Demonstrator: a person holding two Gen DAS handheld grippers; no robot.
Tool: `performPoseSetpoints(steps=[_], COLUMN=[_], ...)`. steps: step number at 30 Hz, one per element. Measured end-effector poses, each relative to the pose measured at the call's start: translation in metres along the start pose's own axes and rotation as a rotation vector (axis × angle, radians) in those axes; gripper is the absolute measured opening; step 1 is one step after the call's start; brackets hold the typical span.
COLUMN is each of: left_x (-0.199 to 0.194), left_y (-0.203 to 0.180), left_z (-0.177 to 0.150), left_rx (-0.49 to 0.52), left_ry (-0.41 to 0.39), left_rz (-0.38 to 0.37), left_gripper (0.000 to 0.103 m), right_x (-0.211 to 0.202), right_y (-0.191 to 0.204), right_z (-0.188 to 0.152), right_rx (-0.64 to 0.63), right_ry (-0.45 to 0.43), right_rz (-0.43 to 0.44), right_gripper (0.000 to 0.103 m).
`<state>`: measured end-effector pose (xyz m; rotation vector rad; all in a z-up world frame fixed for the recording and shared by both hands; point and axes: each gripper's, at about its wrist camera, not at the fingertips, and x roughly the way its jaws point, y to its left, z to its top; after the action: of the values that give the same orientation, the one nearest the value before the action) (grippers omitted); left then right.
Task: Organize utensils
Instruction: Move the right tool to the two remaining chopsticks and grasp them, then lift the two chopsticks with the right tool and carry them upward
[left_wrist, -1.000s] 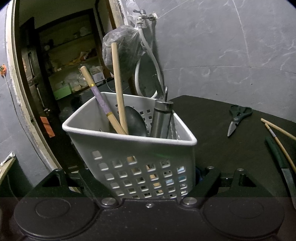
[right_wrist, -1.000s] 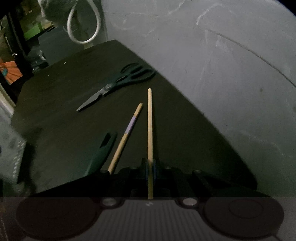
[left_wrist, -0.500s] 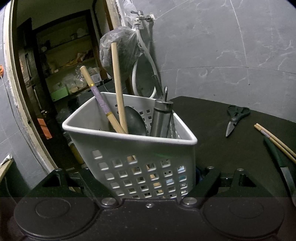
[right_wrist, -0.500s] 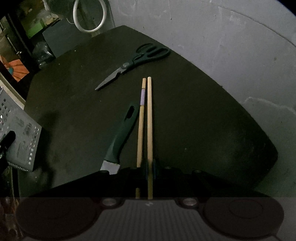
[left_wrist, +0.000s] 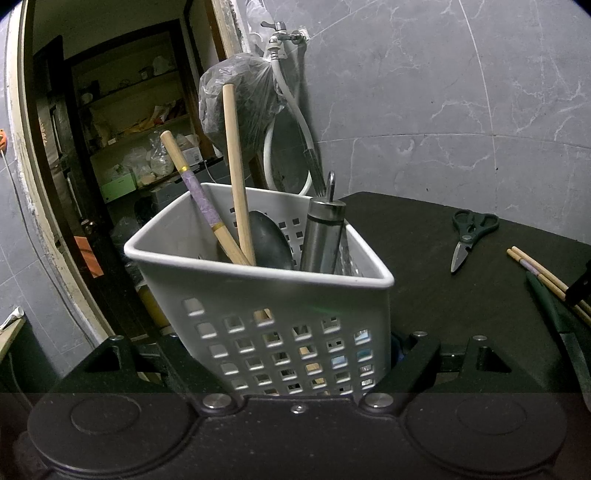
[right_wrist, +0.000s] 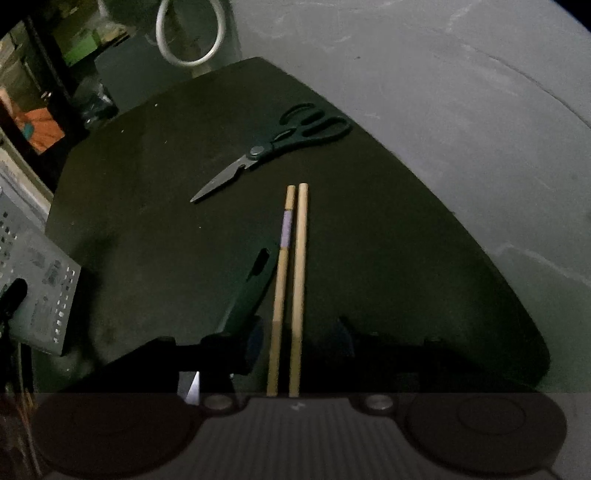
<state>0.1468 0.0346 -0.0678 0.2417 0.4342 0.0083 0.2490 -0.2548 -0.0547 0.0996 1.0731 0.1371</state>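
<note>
Straddling two chopsticks (right_wrist: 291, 280) on the table (right_wrist: 406, 258), the right gripper (right_wrist: 299, 332) was opening, their long axes running straight ahead between its jaws; the left gripper (left_wrist: 306, 354) clamped the basket (left_wrist: 258, 280).

white plastic basket (left_wrist: 288, 295), smooth, faintly glossy, pierced with square holes. bare pale wood chopsticks (right_wrist: 291, 280), matt, one with a purple band. brushed metal cylinder (left_wrist: 323, 236), dull sheen. dark glossy spoon (left_wrist: 269, 240). scissors (right_wrist: 280, 144) with matt dark plastic handles, grey metal blades. matt black tabletop (right_wrist: 388, 240). polished grey marbled wall tiles (left_wrist: 424, 110). crinkled clear plastic bag (left_wrist: 240, 96).
</note>
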Motion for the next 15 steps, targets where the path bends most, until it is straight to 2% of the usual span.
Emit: performPoseSetpoints(steps=[6,7,8,9,15], left_x=[0.000,0.000,0.000,0.000,0.001], left_y=[0.000,0.000,0.000,0.000,0.000], left_z=[0.000,0.000,0.000,0.000,0.000], left_rx=[0.000,0.000,0.000,-0.001,-0.006], left_ry=[-0.001,-0.001,-0.001,0.000,-0.001], left_rz=[0.000,0.000,0.000,-0.001,0.003], left_gripper=[0.084,0.084,0.084,0.084,0.084], right_x=[0.009,0.009,0.009,0.008,0.008], right_y=[0.008,0.009,0.010,0.012,0.012], right_z=[0.004,0.004,0.005,0.004,0.011], right_rx=[-0.062,-0.076,-0.097,-0.114,-0.136], right_ry=[0.003,0.000,-0.003,-0.005,0.022], right_rz=[-0.039,-0.048,-0.062,-0.077,-0.078], right_gripper=[0.044,0.036,0.019,0.015,0.016])
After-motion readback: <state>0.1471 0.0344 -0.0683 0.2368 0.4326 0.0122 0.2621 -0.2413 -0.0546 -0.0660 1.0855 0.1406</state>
